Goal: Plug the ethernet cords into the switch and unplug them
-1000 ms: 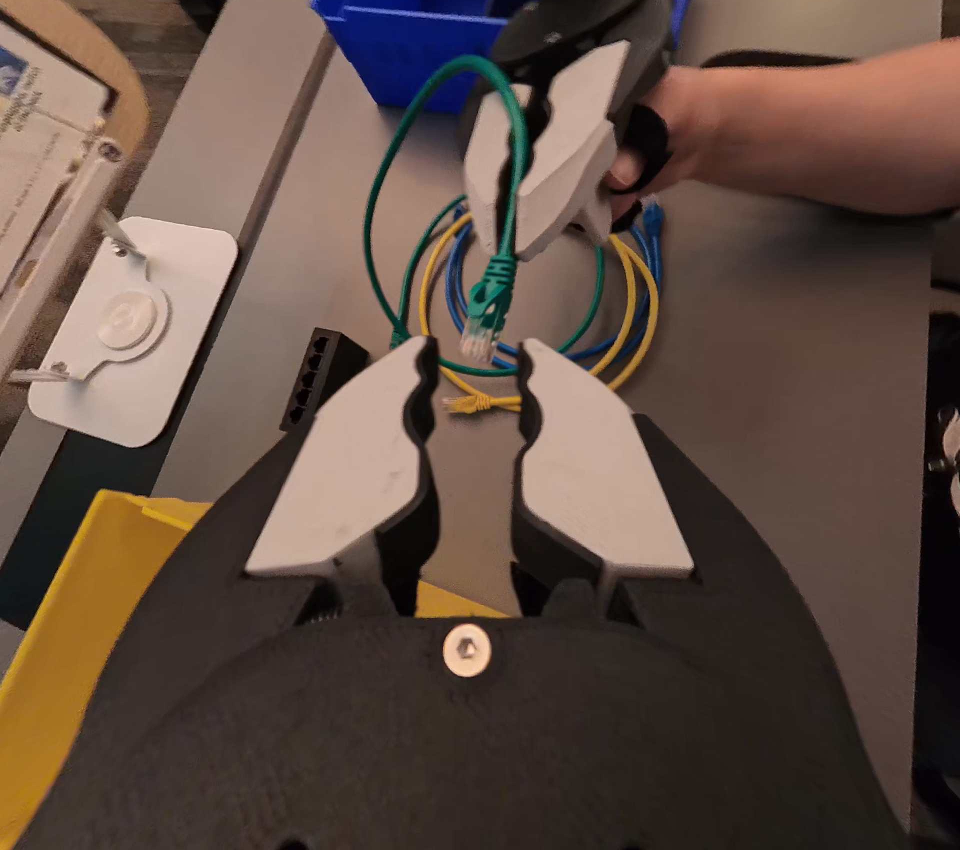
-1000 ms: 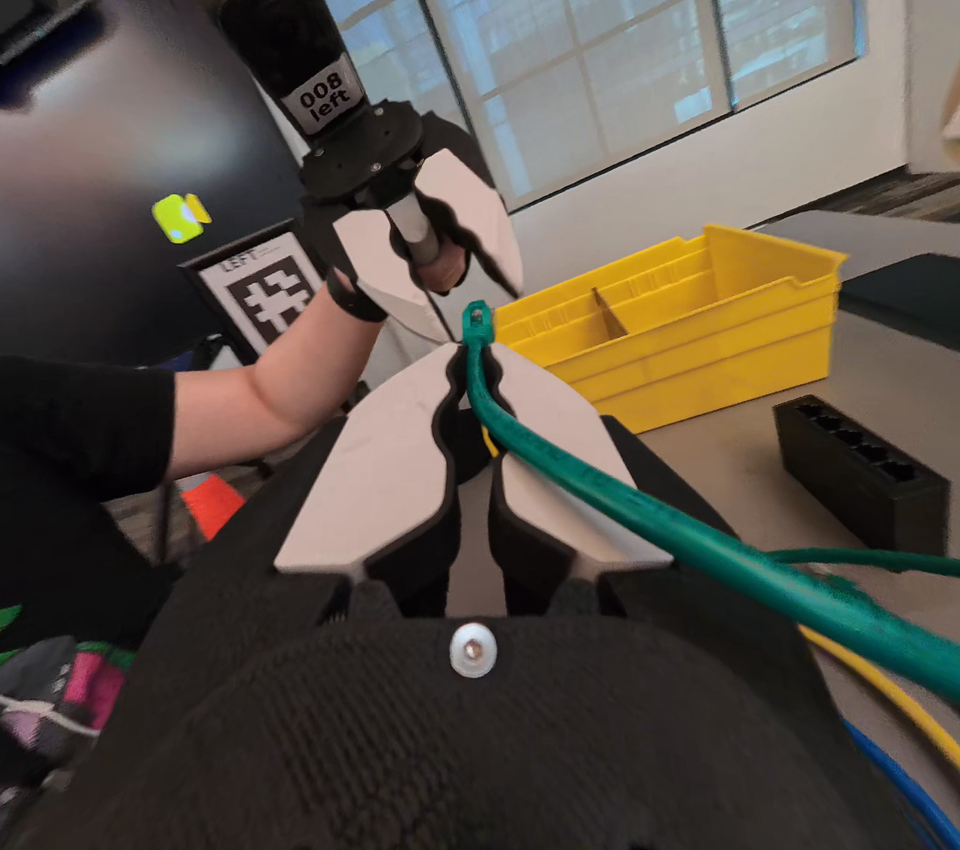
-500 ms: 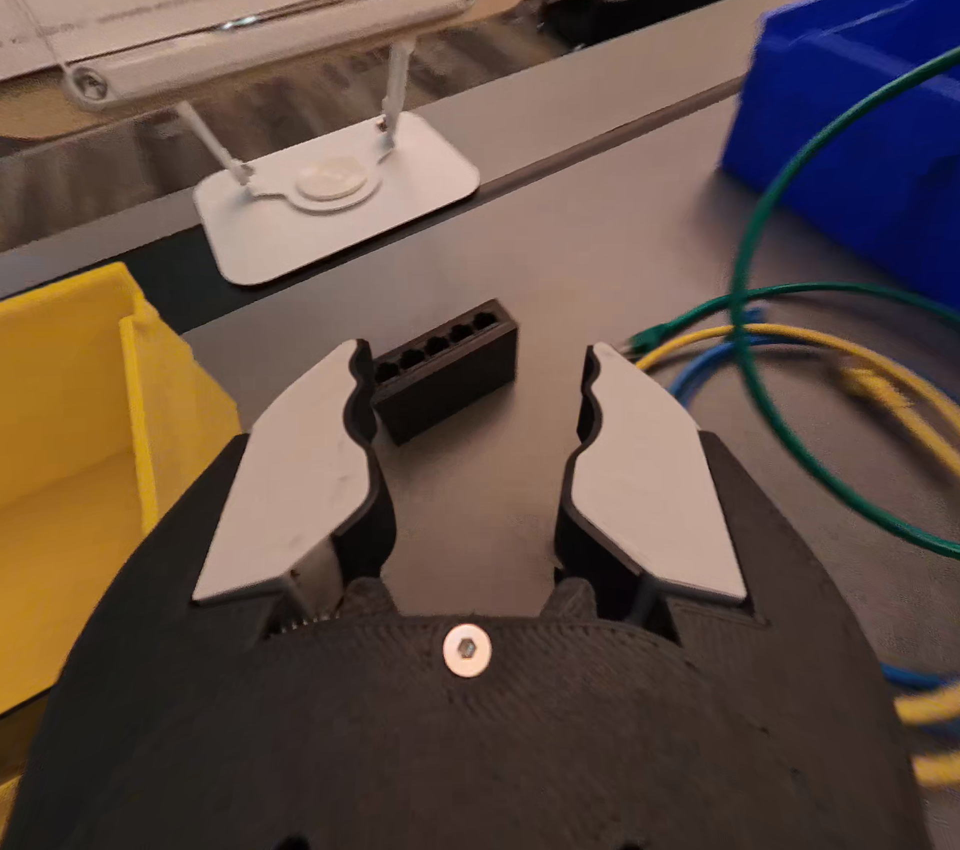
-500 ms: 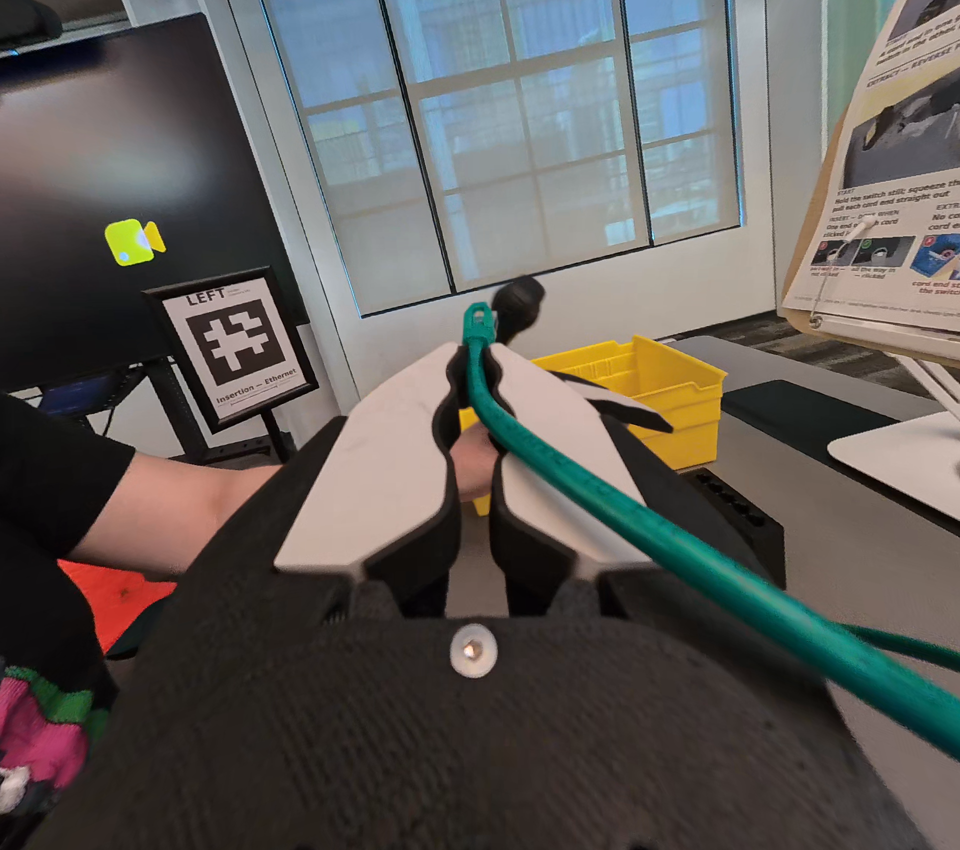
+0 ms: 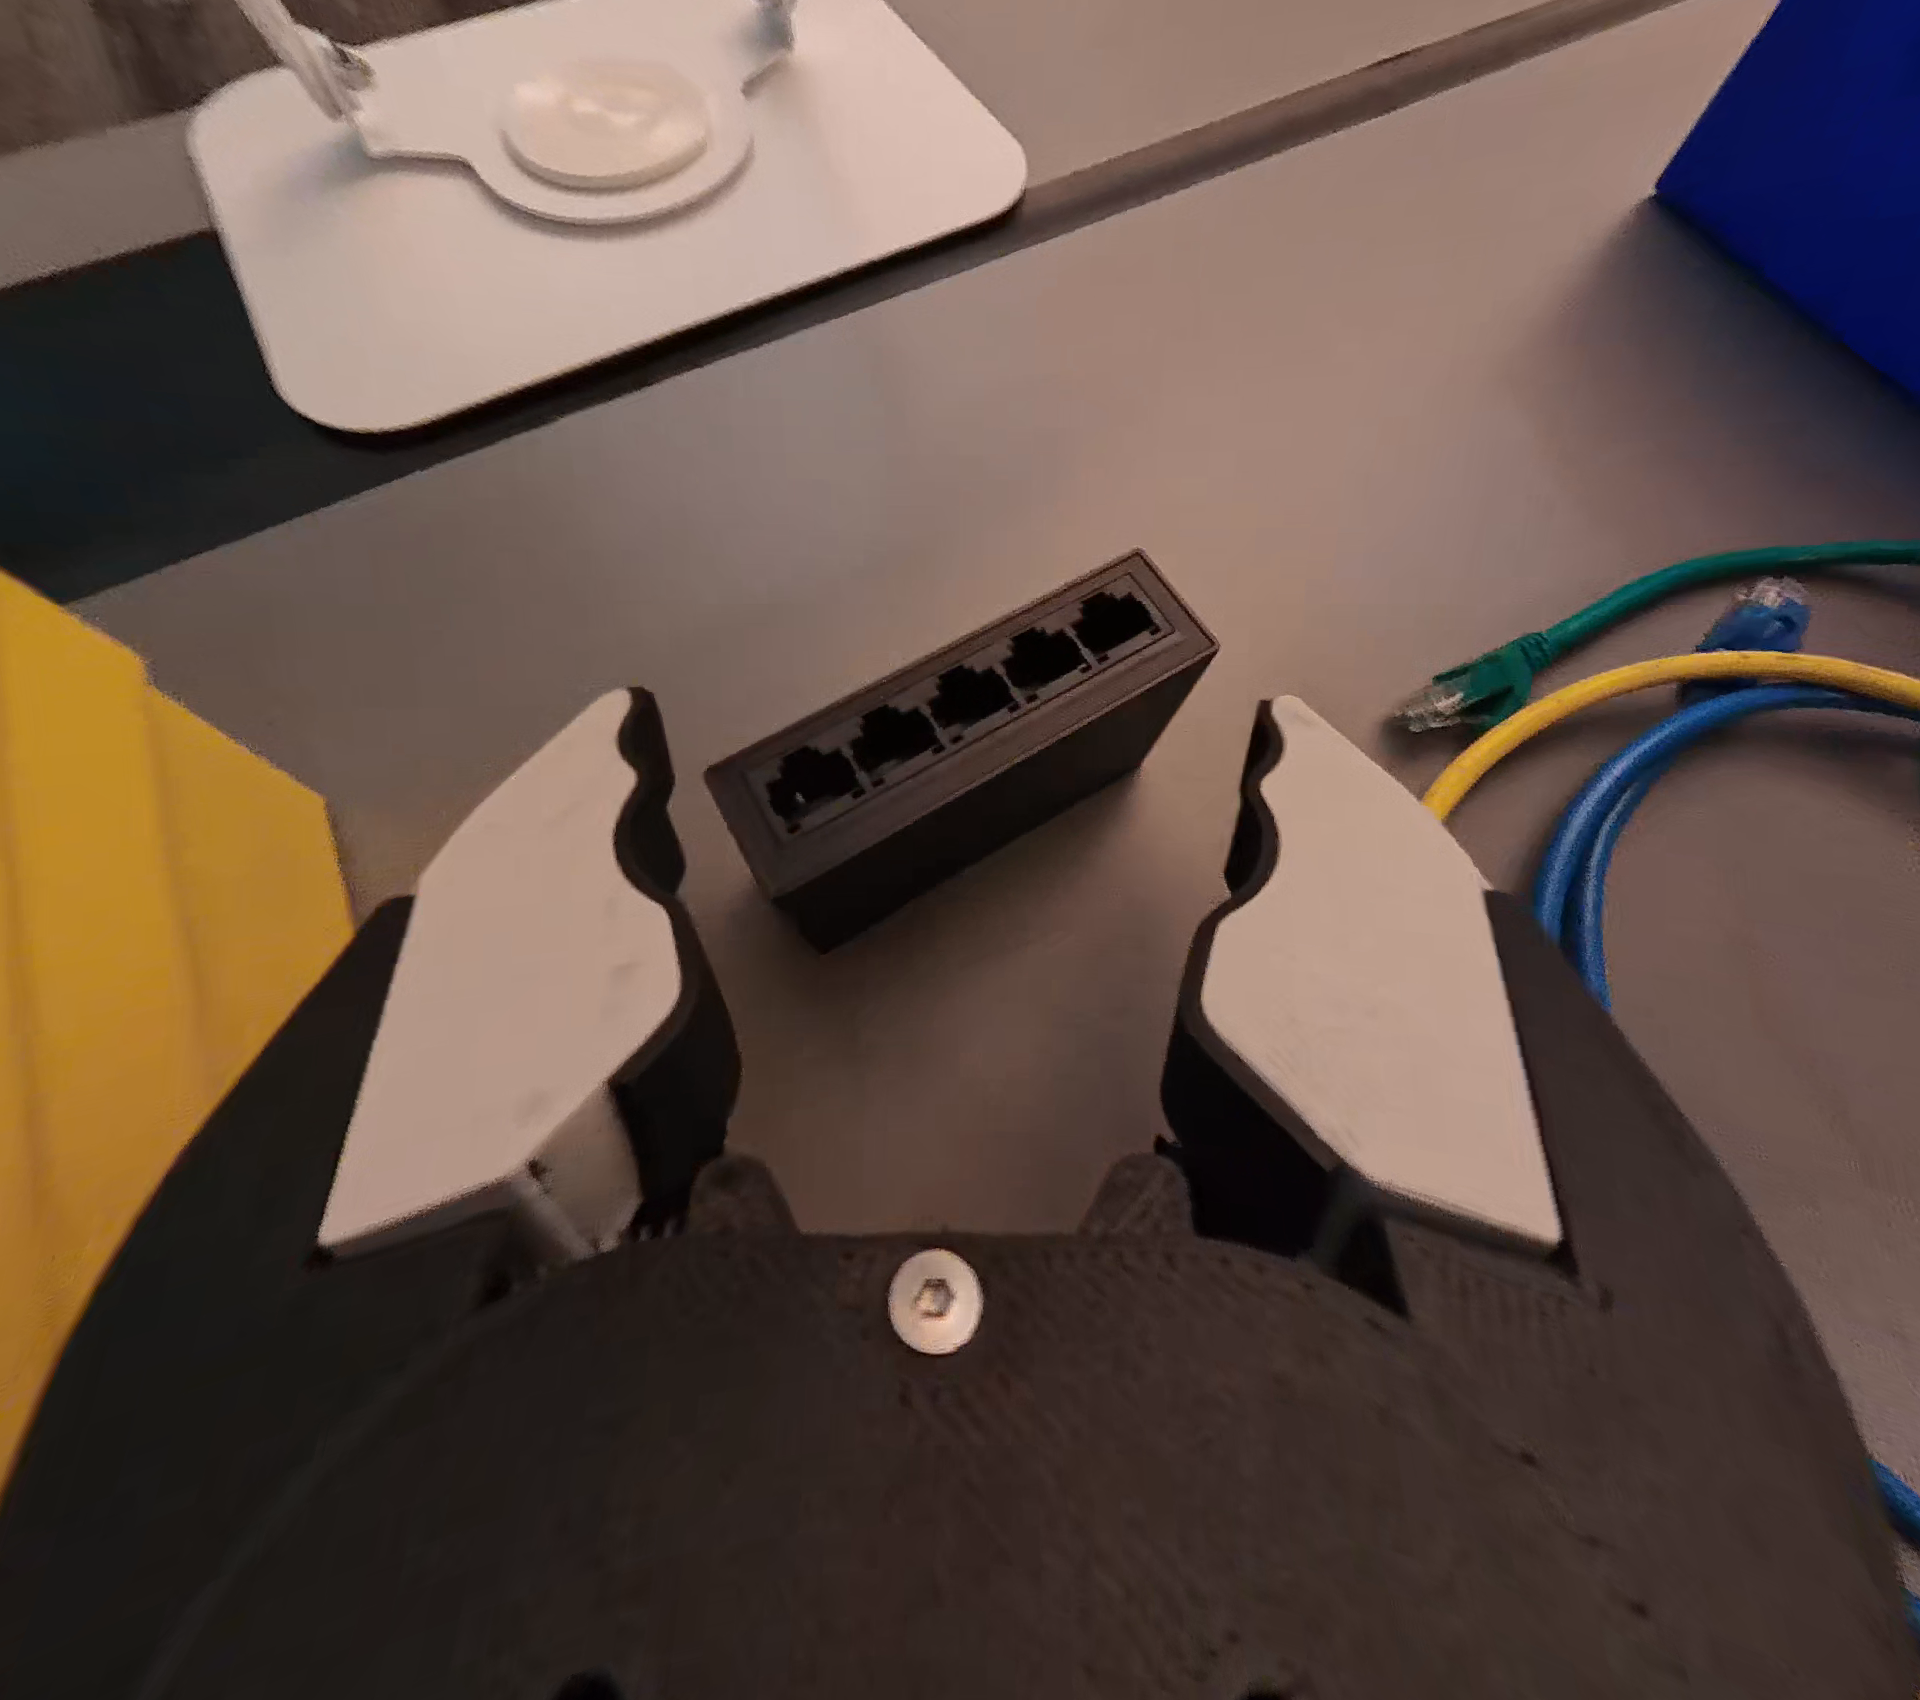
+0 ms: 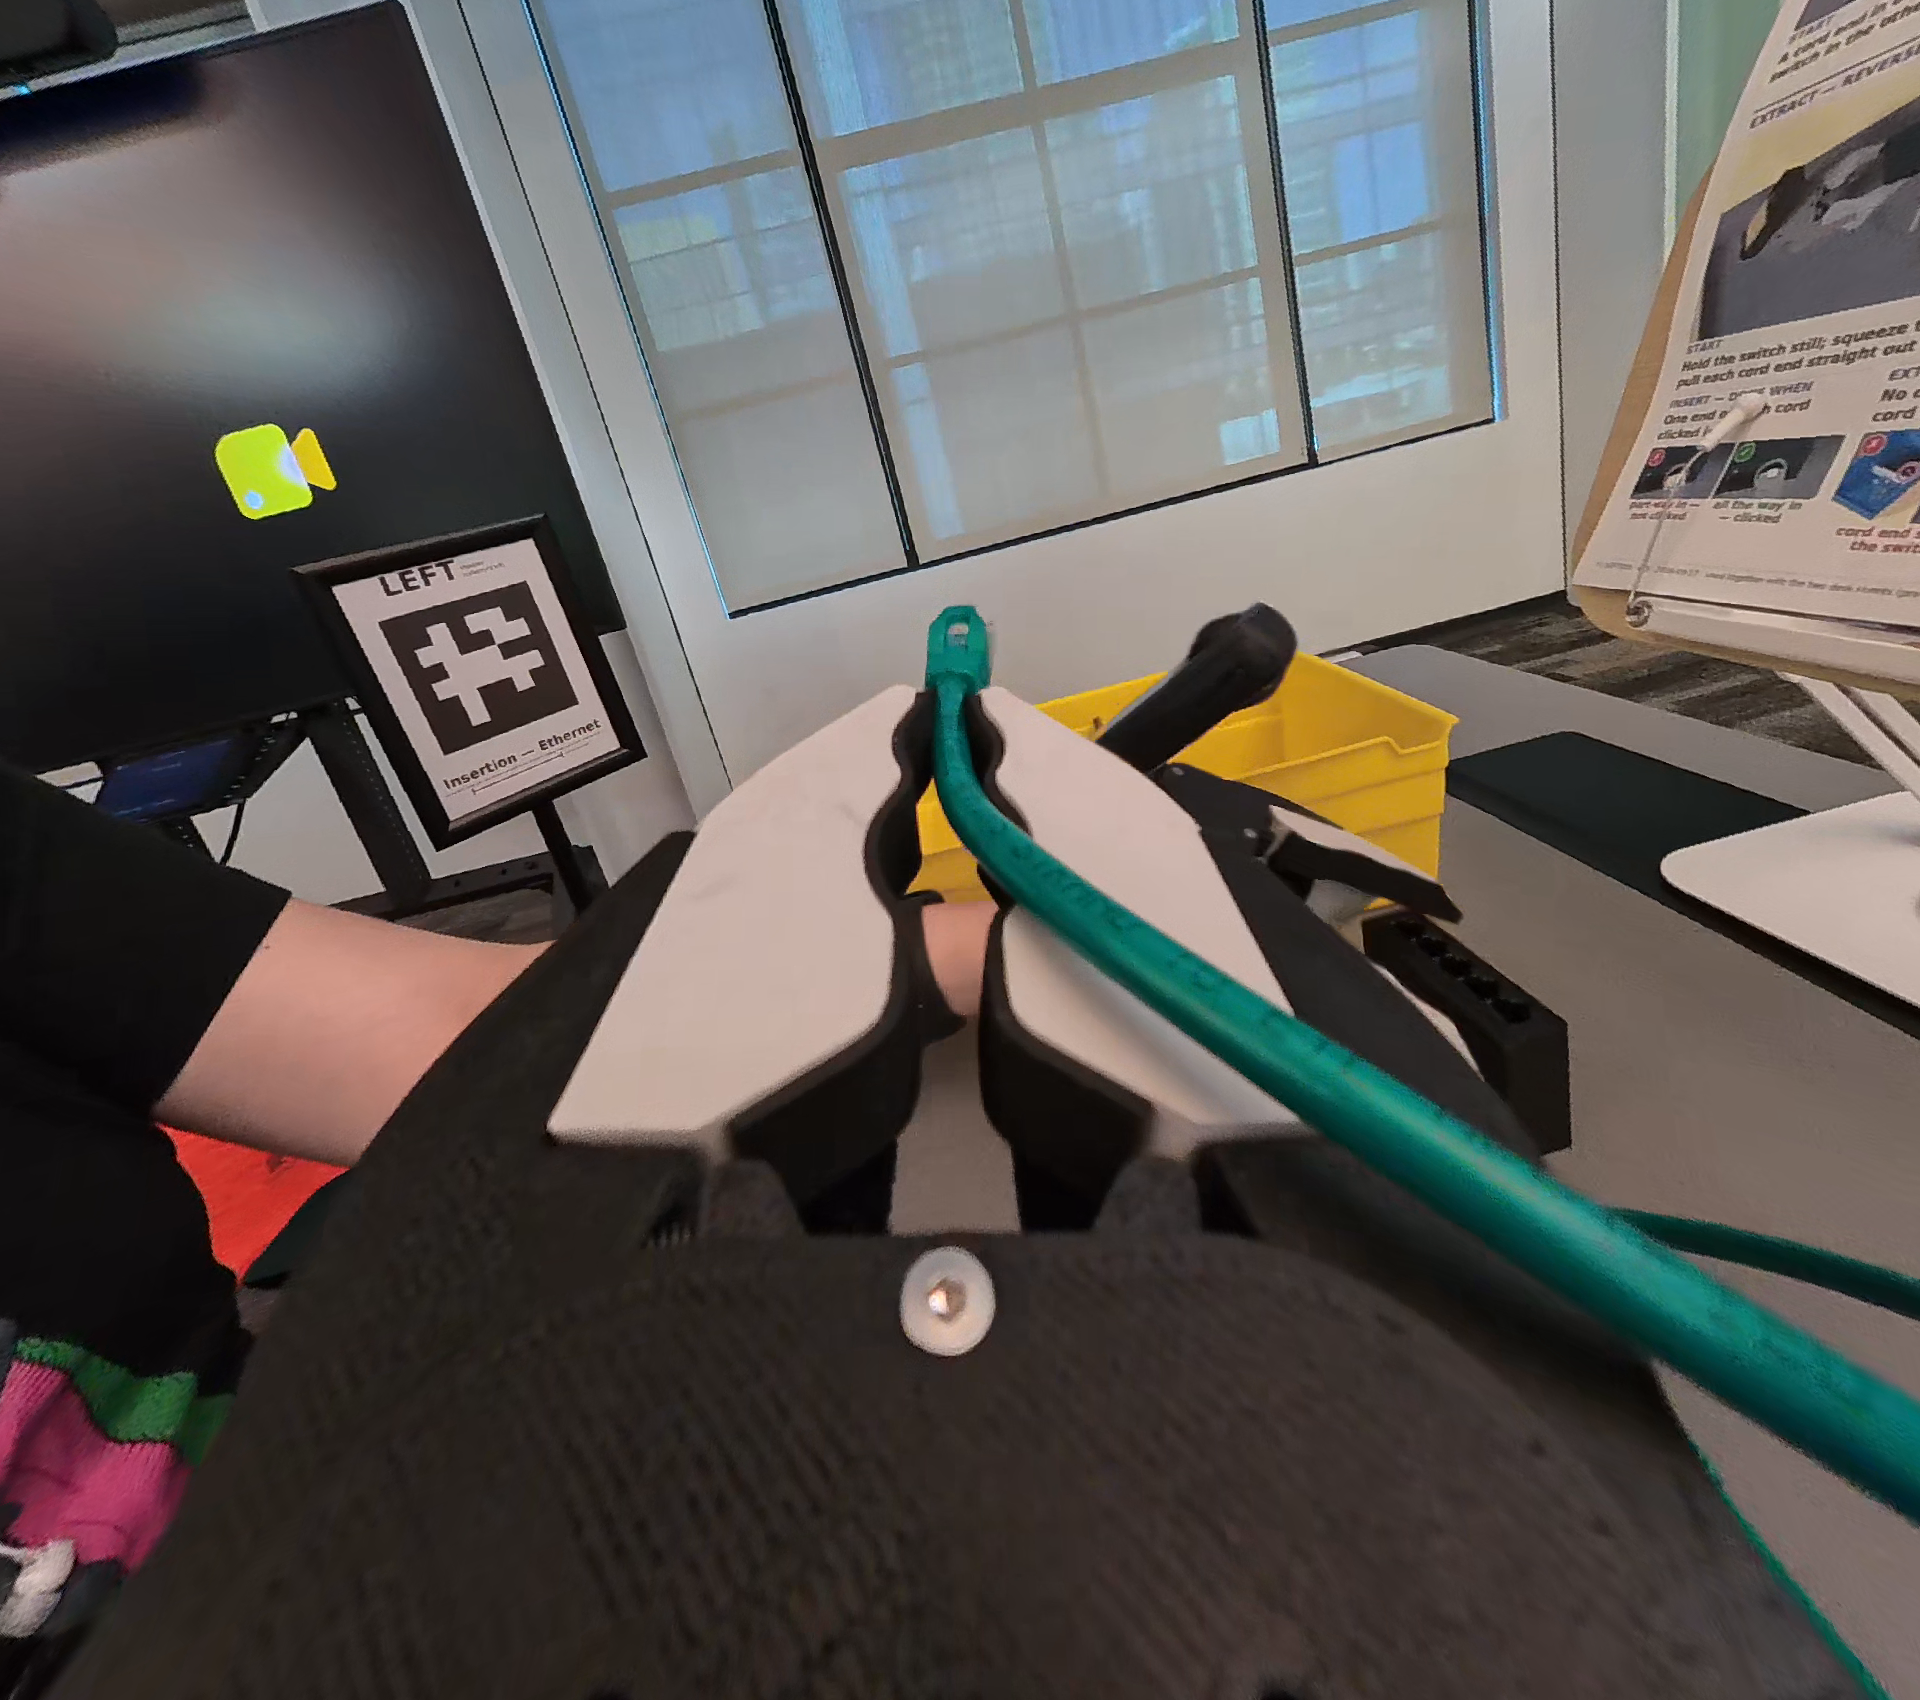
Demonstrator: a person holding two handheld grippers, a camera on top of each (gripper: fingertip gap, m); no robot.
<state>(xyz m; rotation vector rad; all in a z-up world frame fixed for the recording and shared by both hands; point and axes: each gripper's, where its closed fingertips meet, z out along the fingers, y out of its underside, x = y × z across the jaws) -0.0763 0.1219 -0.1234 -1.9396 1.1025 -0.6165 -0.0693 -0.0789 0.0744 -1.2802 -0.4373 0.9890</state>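
Note:
The black switch (image 5: 966, 746) lies on the grey table, its row of empty ports facing up and away. My left gripper (image 5: 951, 720) is open and hovers over it, one finger to each side, not touching. My right gripper (image 6: 951, 700) is shut on the green cord (image 6: 1195, 975) just behind its plug (image 6: 956, 637), held in the air pointing away. The switch (image 6: 1475, 1006) and the left gripper (image 6: 1299, 829) show behind it in the right wrist view. The green cord's other plug (image 5: 1475, 679), a yellow cord (image 5: 1662, 679) and a blue cord (image 5: 1621, 798) lie right of the switch.
A yellow bin (image 5: 135, 923) stands left of the switch and a blue bin (image 5: 1818, 123) at the far right. A white stand base (image 5: 623, 196) sits behind the switch, holding an instruction board (image 6: 1787, 300). A person's arm (image 6: 343, 1016) reaches across behind my right gripper. The gap from one gripper's tips to the other's is roughly 30 cm.
My left gripper swung away from the right gripper and the green plug, moved over the switch and opened wider. My right gripper kept hold of the green cord and turned a little.

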